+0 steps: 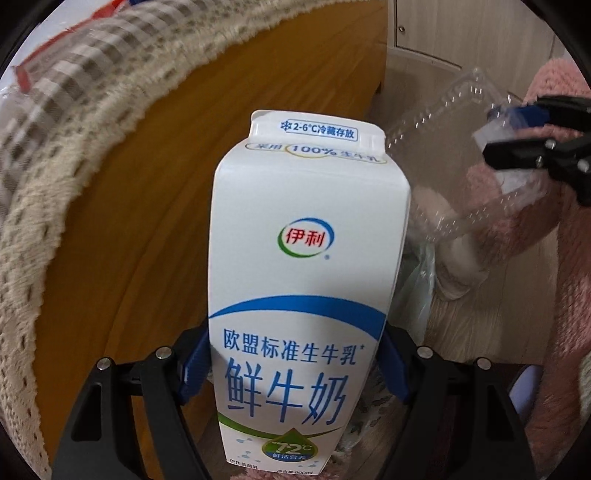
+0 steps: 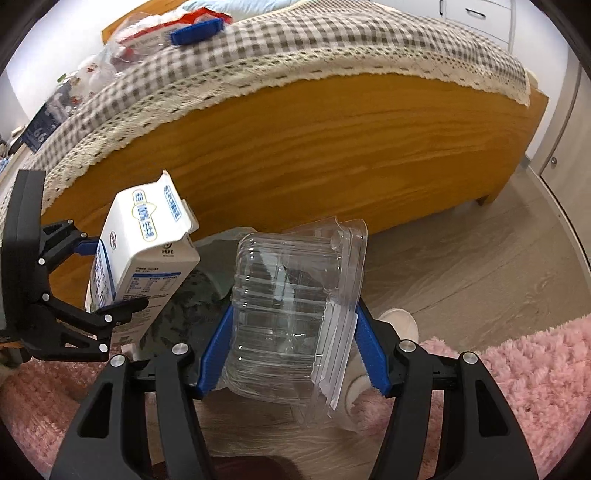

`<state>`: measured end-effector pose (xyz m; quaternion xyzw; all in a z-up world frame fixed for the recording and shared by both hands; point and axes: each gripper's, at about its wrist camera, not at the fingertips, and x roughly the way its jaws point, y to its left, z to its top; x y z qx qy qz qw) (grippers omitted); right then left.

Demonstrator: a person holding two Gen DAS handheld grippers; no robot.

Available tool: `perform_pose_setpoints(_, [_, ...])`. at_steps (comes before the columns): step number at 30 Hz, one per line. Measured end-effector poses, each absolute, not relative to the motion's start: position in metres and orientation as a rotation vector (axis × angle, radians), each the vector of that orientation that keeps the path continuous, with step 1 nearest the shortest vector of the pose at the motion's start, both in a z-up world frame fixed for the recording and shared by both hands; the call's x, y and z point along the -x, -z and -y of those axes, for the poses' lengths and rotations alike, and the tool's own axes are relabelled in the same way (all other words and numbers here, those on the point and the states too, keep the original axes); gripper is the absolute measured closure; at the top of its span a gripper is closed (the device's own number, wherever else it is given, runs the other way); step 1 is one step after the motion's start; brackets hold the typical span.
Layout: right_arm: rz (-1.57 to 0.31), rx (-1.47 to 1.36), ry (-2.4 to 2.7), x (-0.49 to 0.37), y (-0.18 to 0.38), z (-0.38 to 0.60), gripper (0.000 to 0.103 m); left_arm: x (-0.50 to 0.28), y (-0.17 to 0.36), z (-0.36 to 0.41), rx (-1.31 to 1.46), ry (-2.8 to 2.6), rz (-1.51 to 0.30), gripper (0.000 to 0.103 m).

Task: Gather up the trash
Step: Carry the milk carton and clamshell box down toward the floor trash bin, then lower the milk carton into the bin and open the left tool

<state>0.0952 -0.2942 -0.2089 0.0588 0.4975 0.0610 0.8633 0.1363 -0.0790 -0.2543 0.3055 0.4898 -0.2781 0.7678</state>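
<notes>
My left gripper (image 1: 295,373) is shut on a white and blue milk carton (image 1: 299,288), held upright in front of a wooden bed side. The carton also shows at the left of the right wrist view (image 2: 144,258), with the left gripper (image 2: 99,273) clamped on it. My right gripper (image 2: 291,328) is shut on a clear plastic clamshell box (image 2: 291,314). In the left wrist view the clear box (image 1: 454,155) shows at the right with the right gripper (image 1: 513,133) on it. Below both, a greenish bin bag (image 2: 207,280) shows between carton and box.
A wooden bed (image 2: 332,155) with a checked, lace-edged cover (image 2: 295,48) fills the background; bags and wrappers (image 2: 155,33) lie on it. A pink fluffy rug (image 2: 535,369) lies on the wooden floor (image 2: 461,266). White cabinets (image 2: 561,129) stand at the right.
</notes>
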Motion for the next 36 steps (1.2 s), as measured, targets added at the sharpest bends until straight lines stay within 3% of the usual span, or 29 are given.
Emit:
perform_pose_setpoints(14, [-1.050, -0.169, -0.117, -0.102, 0.222, 0.308, 0.042, -0.148, 0.309, 0.098, -0.818, 0.627, -1.173, 0.031])
perform_pose_setpoints(36, [-1.120, -0.331, -0.015, -0.133, 0.252, 0.344, 0.042, -0.174, 0.407, 0.128, -1.167, 0.811, -1.133, 0.032])
